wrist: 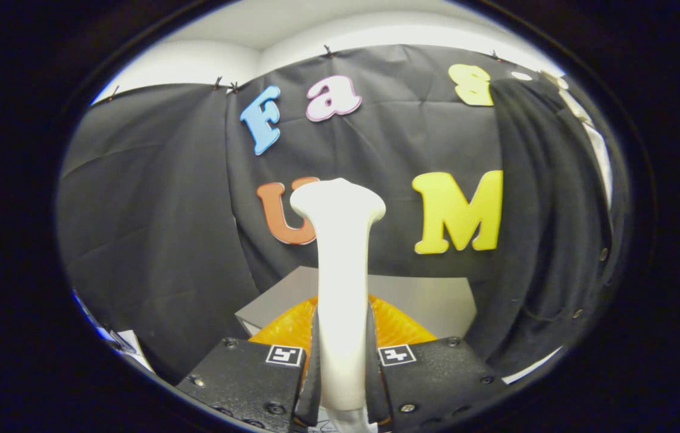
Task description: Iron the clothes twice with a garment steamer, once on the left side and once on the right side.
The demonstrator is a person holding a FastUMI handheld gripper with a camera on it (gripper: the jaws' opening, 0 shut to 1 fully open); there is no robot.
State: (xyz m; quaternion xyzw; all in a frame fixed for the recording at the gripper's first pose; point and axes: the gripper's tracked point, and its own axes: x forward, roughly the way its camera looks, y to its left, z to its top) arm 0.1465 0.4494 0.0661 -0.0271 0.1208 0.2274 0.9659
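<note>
My tool (343, 373) sits at six o'clock, its two black fingers (313, 361) clamped on the one white garment steamer (342, 288), one finger pressing each side of its handle. The steamer stands upright between them and rises toward twelve o'clock, flaring into a wide head whose top edge stands out against the black cloth wall (153, 198). Each of the two finger blocks carries one small square marker. Just beyond the fingers, behind the handle, I see one ribbed orange object (397, 328) resting on one grey worktop (430, 300), whose far edge meets the wall. At three o'clock one dark garment (547, 222) hangs in long folds, its near edge well apart from the steamer's head. Between head and garment there is open room; toward nine o'clock, plain cloth wall.
</note>
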